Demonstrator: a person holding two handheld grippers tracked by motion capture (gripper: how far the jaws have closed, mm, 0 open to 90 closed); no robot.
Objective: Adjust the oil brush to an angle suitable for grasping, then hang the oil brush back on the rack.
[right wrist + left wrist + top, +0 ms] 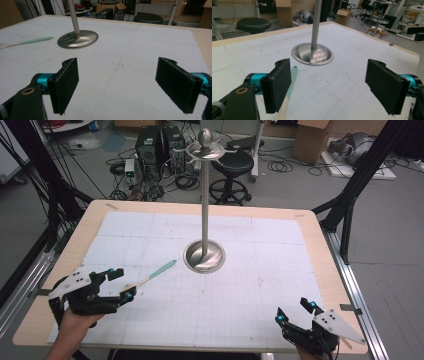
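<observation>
With both tools' jaws apart and empty, the left tool (116, 284) at lower left should drop squarely over the mint-handled spatula (152, 275) lying just left of centre on the table (310, 227), near the stand (204, 256), while the right tool (296, 312) waits lower right.

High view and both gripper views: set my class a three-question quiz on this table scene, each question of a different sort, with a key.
1. True or false: the left gripper holds the green-handled utensil.
2. Which gripper is nearer the utensil? A left, B right.
3. Fill in: the metal stand rests on a round ____.

Key:
1. False; its jaws stand open, the utensil lies on the table.
2. A.
3. Base.
</observation>
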